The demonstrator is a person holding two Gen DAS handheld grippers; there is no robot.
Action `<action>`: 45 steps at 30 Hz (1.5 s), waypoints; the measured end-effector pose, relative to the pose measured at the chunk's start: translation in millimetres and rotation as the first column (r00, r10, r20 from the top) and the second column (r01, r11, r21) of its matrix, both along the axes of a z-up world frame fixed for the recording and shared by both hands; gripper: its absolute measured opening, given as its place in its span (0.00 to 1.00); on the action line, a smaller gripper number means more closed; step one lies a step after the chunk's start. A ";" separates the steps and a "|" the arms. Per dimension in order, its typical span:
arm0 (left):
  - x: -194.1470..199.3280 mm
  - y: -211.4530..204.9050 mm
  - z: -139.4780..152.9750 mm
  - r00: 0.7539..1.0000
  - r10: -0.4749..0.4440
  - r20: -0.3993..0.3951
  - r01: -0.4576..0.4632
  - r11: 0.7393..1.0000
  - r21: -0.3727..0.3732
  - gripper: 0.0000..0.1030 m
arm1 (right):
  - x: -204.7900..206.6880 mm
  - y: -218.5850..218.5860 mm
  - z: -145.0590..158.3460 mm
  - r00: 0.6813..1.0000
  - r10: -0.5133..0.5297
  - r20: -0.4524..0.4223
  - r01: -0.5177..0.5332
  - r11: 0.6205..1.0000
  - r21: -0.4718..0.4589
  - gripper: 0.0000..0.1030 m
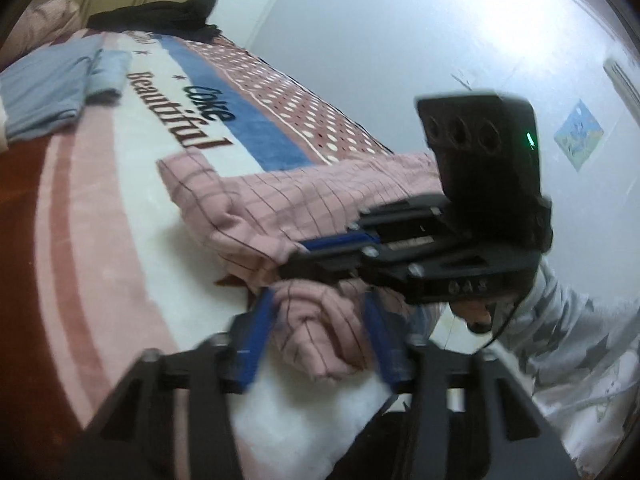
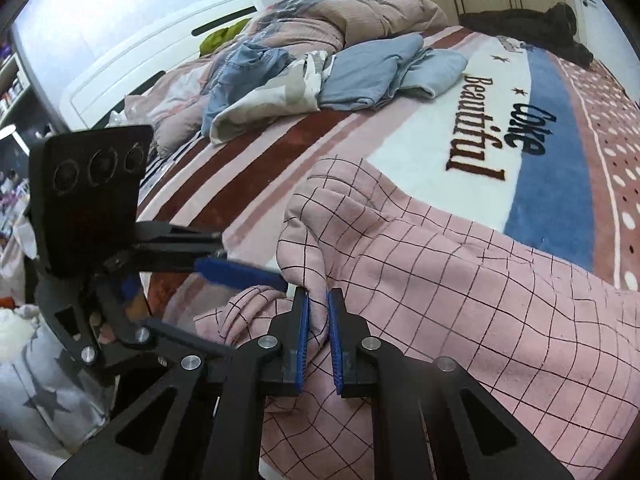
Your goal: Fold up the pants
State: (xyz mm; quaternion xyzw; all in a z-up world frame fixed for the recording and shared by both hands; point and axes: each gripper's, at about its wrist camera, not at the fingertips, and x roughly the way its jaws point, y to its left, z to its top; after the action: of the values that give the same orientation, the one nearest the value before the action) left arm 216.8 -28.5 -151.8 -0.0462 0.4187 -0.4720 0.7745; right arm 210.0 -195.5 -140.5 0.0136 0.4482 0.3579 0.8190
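Observation:
Pink checked pants (image 1: pixel 320 200) (image 2: pixel 460 280) lie crumpled on a striped blanket (image 1: pixel 120 240) (image 2: pixel 420 152) lettered "Beautiful". My right gripper (image 2: pixel 318 296) is shut on a raised fold of the pants near their bunched end; the left wrist view shows it (image 1: pixel 294 256) coming in from the right with cloth in its tips. My left gripper (image 1: pixel 320 300) is open, its blue pads (image 1: pixel 256 340) straddling a lump of the same cloth just below the right one. In the right wrist view its blue finger (image 2: pixel 240 274) reaches the cloth from the left.
Folded blue clothes (image 1: pixel 48 84) (image 2: pixel 368 76) and a black garment (image 1: pixel 160 20) (image 2: pixel 528 24) lie farther up the bed. A heap of duvet and clothes (image 2: pixel 320 20) sits by the white headboard (image 2: pixel 160 52). A star-print sleeve (image 1: pixel 568 340) shows at the bed's edge.

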 end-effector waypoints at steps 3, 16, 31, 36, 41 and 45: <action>-9.3 0.6 0.5 1.000 -0.018 0.002 0.018 1.000 0.010 0.22 | 0.0 -0.7 -0.5 1.000 0.008 -0.009 -0.008 1.000 0.007 0.04; -13.4 24.8 5.5 0.999 -0.001 0.053 0.000 1.000 0.024 0.51 | 2.1 -4.1 -0.5 0.999 0.039 -0.031 -0.039 0.999 0.007 0.05; 15.8 7.4 -13.9 0.989 -0.142 -0.049 0.137 0.987 -0.083 0.22 | 13.6 -4.8 -9.4 0.994 0.066 -0.090 -0.064 0.998 0.025 0.05; -7.1 13.5 -3.4 0.992 -0.128 -0.005 0.127 0.989 -0.080 0.17 | 14.9 -3.2 -9.8 0.992 0.074 -0.098 -0.070 0.997 0.042 0.05; -18.1 15.4 -1.3 0.992 -0.124 0.004 0.124 0.989 -0.078 0.16 | 12.8 5.8 -8.2 0.993 0.087 -0.082 -0.085 0.996 0.025 0.05; -26.6 15.0 2.3 0.990 -0.135 0.031 0.137 0.988 -0.068 0.16 | 12.4 8.5 -8.2 0.992 0.098 -0.084 -0.096 0.995 0.024 0.05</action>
State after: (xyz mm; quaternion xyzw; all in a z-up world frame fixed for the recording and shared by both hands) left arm 190.2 -13.5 -149.5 -0.0386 0.3939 -0.5388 0.7437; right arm 222.4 -187.0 -148.6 0.0149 0.4792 0.4009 0.7807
